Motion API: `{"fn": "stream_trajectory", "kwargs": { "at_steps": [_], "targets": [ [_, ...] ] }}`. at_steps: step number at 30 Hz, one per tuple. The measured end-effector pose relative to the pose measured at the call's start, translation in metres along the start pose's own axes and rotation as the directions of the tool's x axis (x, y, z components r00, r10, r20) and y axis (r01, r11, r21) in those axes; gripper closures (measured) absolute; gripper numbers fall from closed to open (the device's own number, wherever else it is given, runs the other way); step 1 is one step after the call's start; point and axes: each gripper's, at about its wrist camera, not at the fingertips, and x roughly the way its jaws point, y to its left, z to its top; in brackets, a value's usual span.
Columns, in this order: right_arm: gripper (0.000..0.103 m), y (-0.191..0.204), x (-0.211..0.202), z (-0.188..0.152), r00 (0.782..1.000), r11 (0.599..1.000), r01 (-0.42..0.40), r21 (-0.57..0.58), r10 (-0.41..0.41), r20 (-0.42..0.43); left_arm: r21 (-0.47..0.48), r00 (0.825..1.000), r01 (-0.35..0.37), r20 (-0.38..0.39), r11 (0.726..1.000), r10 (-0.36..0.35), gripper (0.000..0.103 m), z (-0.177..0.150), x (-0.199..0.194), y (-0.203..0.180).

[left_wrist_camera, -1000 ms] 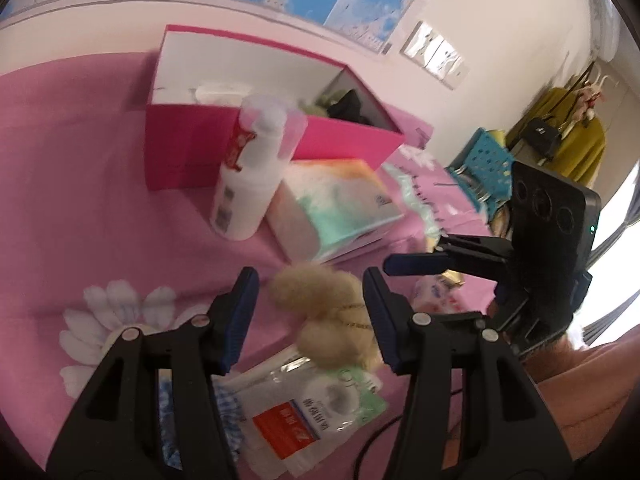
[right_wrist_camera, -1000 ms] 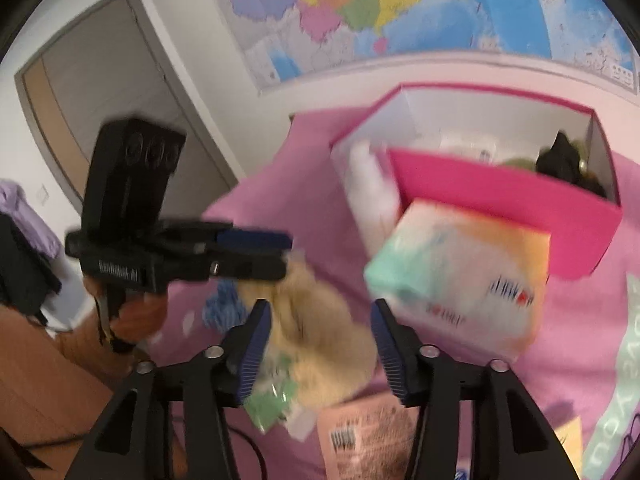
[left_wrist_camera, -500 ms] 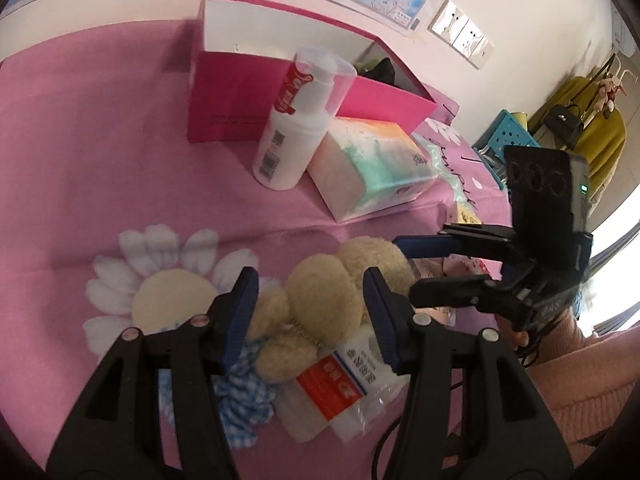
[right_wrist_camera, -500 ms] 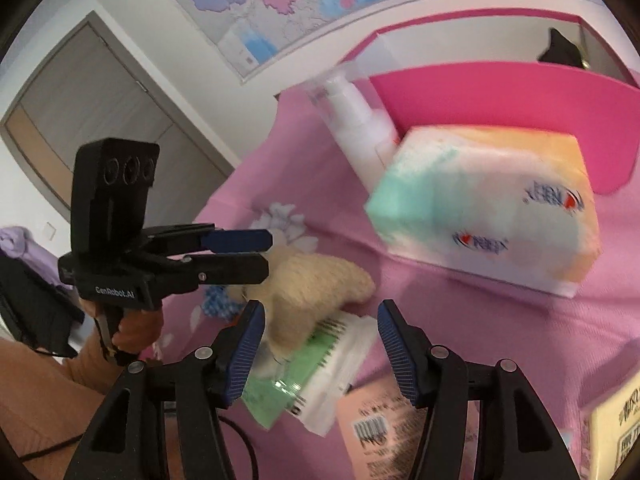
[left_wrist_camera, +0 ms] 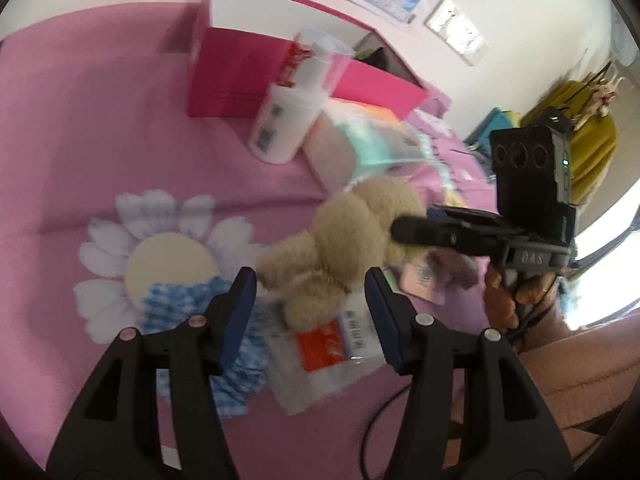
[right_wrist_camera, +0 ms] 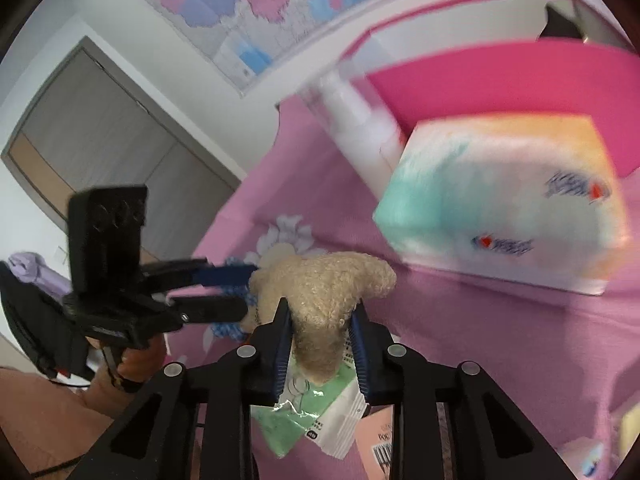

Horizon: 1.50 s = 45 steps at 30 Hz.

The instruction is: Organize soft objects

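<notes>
Plush toy (right_wrist_camera: pixel 324 292), beige and curly, lies on the pink flowered bedspread (left_wrist_camera: pixel 100 128) near its front edge, on top of a small heap of flat packets. The right gripper (right_wrist_camera: pixel 320 344) has just been closing its jaws, and its blue pads now pinch one limb of the toy from both sides, the fluffy fabric squeezed between them. A green-and-white sachet (right_wrist_camera: pixel 308 416) lies under that limb. The left gripper (left_wrist_camera: pixel 308 312) hovers over the other end of the toy with its fingers (left_wrist_camera: pixel 240 312) spread apart, the pads on either side of the plush without pressing on it. Below it lie a clear packet with an orange label (left_wrist_camera: pixel 324 344) and a blue-and-white checked cloth (left_wrist_camera: pixel 188 300). Farther back on the bedspread stand a pastel tissue pack (right_wrist_camera: pixel 504 204) and a white pump bottle (left_wrist_camera: pixel 284 120), both just in front of an open pink box (left_wrist_camera: pixel 240 80) toward the far edge.
</notes>
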Motion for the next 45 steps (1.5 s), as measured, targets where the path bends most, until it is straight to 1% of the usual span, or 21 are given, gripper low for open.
{"fn": "stream_trajectory", "kwargs": {
  "at_steps": [3, 5, 7, 8, 10, 14, 17, 20, 23, 26, 27, 30, 34, 37, 38, 39, 41, 42, 45],
  "targets": [
    [0.076, 0.003, -0.014, 0.004, 0.999, 1.0, -0.016, 0.005, 0.016, 0.047, 0.031, 1.0, 0.006, 0.01, 0.999, -0.006, 0.045, 0.005, -0.001, -0.009],
    [0.076, 0.007, -0.024, 0.008, 0.997, 1.0, -0.018, -0.014, 0.018, 0.071, 0.059, 0.999, 0.008, 0.034, 0.998, -0.01, 0.045, 0.012, -0.004, -0.019],
    [0.076, 0.014, -0.031, 0.016, 0.995, 0.999, -0.031, -0.033, 0.034, 0.098, 0.09, 0.997, 0.002, 0.077, 0.996, -0.009, 0.045, 0.022, -0.011, -0.03],
    [0.076, 0.018, -0.036, 0.021, 0.993, 0.998, -0.04, -0.044, 0.045, 0.113, 0.113, 0.993, -0.005, 0.114, 0.994, -0.008, 0.045, 0.031, -0.018, -0.038],
    [0.076, 0.029, -0.043, 0.031, 0.989, 0.996, -0.035, -0.084, 0.047, 0.143, 0.139, 0.987, -0.016, 0.161, 0.99, -0.007, 0.045, 0.043, -0.029, -0.047],
    [0.076, 0.046, -0.062, 0.062, 0.972, 0.989, -0.029, -0.148, 0.062, 0.226, 0.175, 0.967, -0.072, 0.254, 0.982, 0.025, 0.045, 0.078, -0.049, -0.06],
    [0.076, 0.052, -0.068, 0.082, 0.959, 0.985, -0.023, -0.169, 0.07, 0.276, 0.188, 0.956, -0.124, 0.286, 0.974, 0.067, 0.046, 0.104, -0.054, -0.06],
    [0.076, 0.048, -0.065, 0.106, 0.952, 0.986, -0.019, -0.166, 0.069, 0.297, 0.183, 0.955, -0.137, 0.286, 0.974, 0.08, 0.046, 0.13, -0.051, -0.052],
    [0.076, 0.037, -0.058, 0.127, 0.952, 0.99, -0.023, -0.141, 0.065, 0.299, 0.173, 0.961, -0.128, 0.266, 0.977, 0.079, 0.046, 0.152, -0.039, -0.043],
    [0.075, 0.025, -0.048, 0.144, 0.955, 0.993, -0.021, -0.114, 0.054, 0.293, 0.152, 0.968, -0.123, 0.234, 0.981, 0.085, 0.046, 0.165, -0.025, -0.032],
    [0.075, 0.02, -0.042, 0.149, 0.956, 0.995, -0.008, -0.1, 0.037, 0.291, 0.145, 0.971, -0.121, 0.223, 0.982, 0.086, 0.046, 0.166, -0.022, -0.03],
    [0.074, 0.003, -0.028, 0.16, 0.964, 0.998, -0.008, -0.058, 0.023, 0.266, 0.119, 0.976, -0.143, 0.18, 0.983, 0.12, 0.046, 0.178, 0.002, -0.018],
    [0.07, -0.017, -0.011, 0.165, 0.972, 1.0, 0.026, -0.008, -0.024, 0.234, 0.091, 0.979, -0.158, 0.141, 0.983, 0.145, 0.046, 0.182, 0.02, -0.007],
    [0.061, -0.029, 0.0, 0.169, 0.977, 0.998, 0.062, 0.026, -0.066, 0.203, 0.058, 0.976, -0.183, 0.127, 0.981, 0.174, 0.046, 0.183, 0.029, 0.002],
    [0.058, -0.033, 0.004, 0.17, 0.979, 0.996, 0.083, 0.04, -0.089, 0.184, 0.049, 0.976, -0.185, 0.13, 0.982, 0.177, 0.046, 0.182, 0.029, 0.004],
    [0.057, -0.037, 0.009, 0.169, 0.98, 0.992, 0.116, 0.049, -0.122, 0.158, 0.043, 0.975, -0.186, 0.132, 0.982, 0.179, 0.046, 0.182, 0.028, 0.005],
    [0.056, -0.038, 0.01, 0.166, 0.975, 0.986, 0.162, 0.044, -0.167, 0.144, 0.037, 0.968, -0.205, 0.153, 0.978, 0.197, 0.046, 0.177, 0.023, 0.004],
    [0.056, -0.038, 0.007, 0.163, 0.973, 0.984, 0.174, 0.039, -0.178, 0.15, 0.035, 0.965, -0.211, 0.163, 0.977, 0.203, 0.046, 0.175, 0.02, 0.004],
    [0.056, -0.036, -0.007, 0.155, 0.971, 0.985, 0.171, 0.029, -0.173, 0.165, 0.03, 0.959, -0.209, 0.201, 0.978, 0.199, 0.046, 0.165, 0.006, 0.0]
  ]
}}
